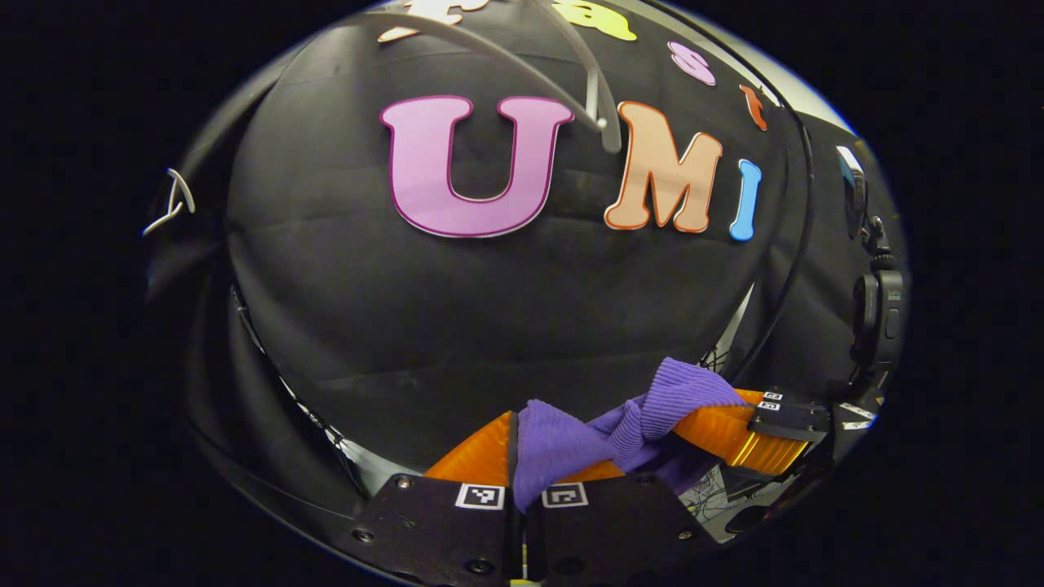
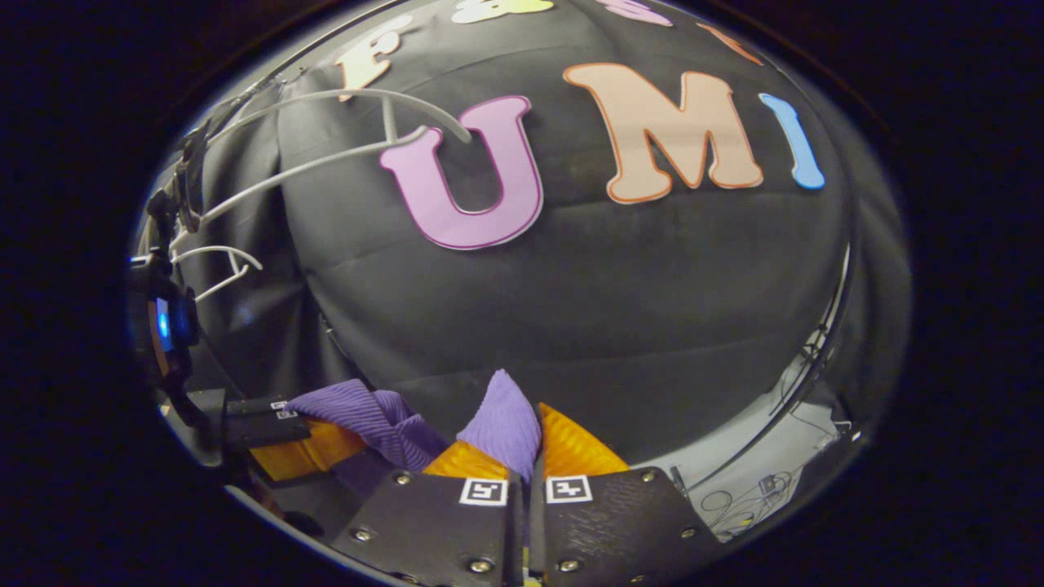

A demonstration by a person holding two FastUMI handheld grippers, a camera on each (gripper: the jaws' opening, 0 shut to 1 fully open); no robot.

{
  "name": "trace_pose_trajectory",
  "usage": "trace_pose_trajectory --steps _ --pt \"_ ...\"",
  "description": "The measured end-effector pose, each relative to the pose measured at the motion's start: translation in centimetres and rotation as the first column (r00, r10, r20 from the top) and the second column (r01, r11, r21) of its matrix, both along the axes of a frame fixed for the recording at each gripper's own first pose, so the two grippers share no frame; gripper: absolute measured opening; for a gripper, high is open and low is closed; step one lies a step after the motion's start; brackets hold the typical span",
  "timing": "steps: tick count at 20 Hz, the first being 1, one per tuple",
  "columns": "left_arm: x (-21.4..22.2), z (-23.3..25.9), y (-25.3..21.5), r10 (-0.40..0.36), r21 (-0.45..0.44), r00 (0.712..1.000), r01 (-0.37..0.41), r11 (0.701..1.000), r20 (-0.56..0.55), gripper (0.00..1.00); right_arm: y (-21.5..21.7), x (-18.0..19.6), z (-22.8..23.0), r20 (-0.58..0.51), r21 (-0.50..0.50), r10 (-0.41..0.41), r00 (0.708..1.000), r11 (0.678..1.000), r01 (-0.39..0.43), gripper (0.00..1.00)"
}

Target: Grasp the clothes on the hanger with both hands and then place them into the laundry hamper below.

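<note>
Left gripper (image 1: 514, 456), left gripper view: fingers (image 1: 481, 456) clenched on the purple ribbed garment (image 1: 563, 444), a fold pinched between both at the 6 o'clock edge. Cloth running from there toward 4 o'clock, twisted into a rope, up to the other gripper (image 1: 734, 432), clamped on the far end of the same fabric. Stretch between the two grips taut, hanging free, touching no surface.

Right gripper (image 2: 526, 456), right gripper view: fingers (image 2: 571, 452) clenched on a peak of the purple ribbed garment (image 2: 506, 420), standing up between them at 6 o'clock. Remaining fabric leading toward 8 o'clock, to the left gripper (image 2: 310, 440), grasping the opposite end.

Outward, left gripper view: bare white hanger (image 1: 571, 90) at 12 o'clock, a second white hanger (image 1: 173, 204) at 9 o'clock, both well apart from the garment. Black booth wall (image 1: 489, 310) behind. Mounted camera unit (image 1: 877, 314) at 3 o'clock.

Outward, right gripper view: white hanger (image 2: 342, 139) at 11 o'clock, another white hanger (image 2: 220, 265) at 9 o'clock, both without clothing. Loose cables on the grey floor (image 2: 758, 489) at 4 o'clock. Laundry hamper: position cannot be told.
</note>
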State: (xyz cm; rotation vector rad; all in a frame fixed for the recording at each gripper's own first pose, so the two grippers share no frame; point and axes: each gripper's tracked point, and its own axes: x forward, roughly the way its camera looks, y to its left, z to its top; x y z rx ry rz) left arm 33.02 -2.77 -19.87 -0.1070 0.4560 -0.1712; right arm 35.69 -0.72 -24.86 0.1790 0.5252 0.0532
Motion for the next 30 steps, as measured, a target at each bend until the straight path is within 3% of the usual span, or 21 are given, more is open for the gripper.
trace_pose_trajectory --steps 6,11,16,21,24,25,26,28,29,30 --pt "0.9 -8.1 0.2 -0.005 0.028 0.995 0.008 1.000 -0.104 0.03 -0.4 -0.2 -8.3 -0.128 0.006 -0.056 0.990 0.998 0.057 0.03" --pt "0.7 -15.8 -0.3 -0.011 0.050 0.972 0.023 0.998 -0.234 0.03 -0.3 -2.1 -16.2 -0.262 -0.011 -0.069 0.963 0.998 0.069 0.04" --pt "-1.6 -24.2 -0.9 -0.023 0.055 0.923 0.047 0.997 -0.384 0.03 -0.7 -4.8 -24.3 -0.393 -0.031 -0.109 0.913 0.994 0.105 0.05" --pt "-2.9 -29.0 -1.4 -0.024 0.050 0.873 0.055 0.997 -0.486 0.04 -0.8 -6.2 -29.9 -0.463 -0.067 -0.126 0.877 0.992 0.107 0.04" --pt "-4.2 -31.2 -1.6 -0.031 0.028 0.834 0.055 0.998 -0.551 0.04 -1.2 -6.4 -31.4 -0.517 -0.090 -0.112 0.849 0.993 0.077 0.07" --pt "-4.3 -31.0 -1.8 -0.039 0.007 0.830 0.051 0.999 -0.557 0.08 -0.8 -6.1 -31.2 -0.513 -0.093 -0.113 0.851 0.993 0.075 0.09" --pt "-4.0 -30.9 -1.6 -0.042 0.002 0.819 0.052 0.999 -0.573 0.04 -1.0 -5.4 -30.6 -0.500 -0.108 -0.119 0.858 0.991 0.075 0.03" --pt "-4.6 -30.9 -0.4 -0.050 -0.005 0.795 0.059 0.998 -0.604 0.67 -1.8 -5.6 -31.6 -0.506 -0.152 -0.144 0.850 0.985 0.077 0.68" --pt "-4.4 -30.3 0.1 -0.048 0.004 0.801 0.063 0.998 -0.597 0.99 -2.4 -5.3 -30.6 -0.511 -0.161 -0.152 0.846 0.984 0.080 1.00" --pt "-4.3 -30.1 0.6 -0.049 0.009 0.802 0.068 0.998 -0.595 0.95 -2.2 -5.4 -30.1 -0.511 -0.163 -0.162 0.844 0.983 0.090 1.00"
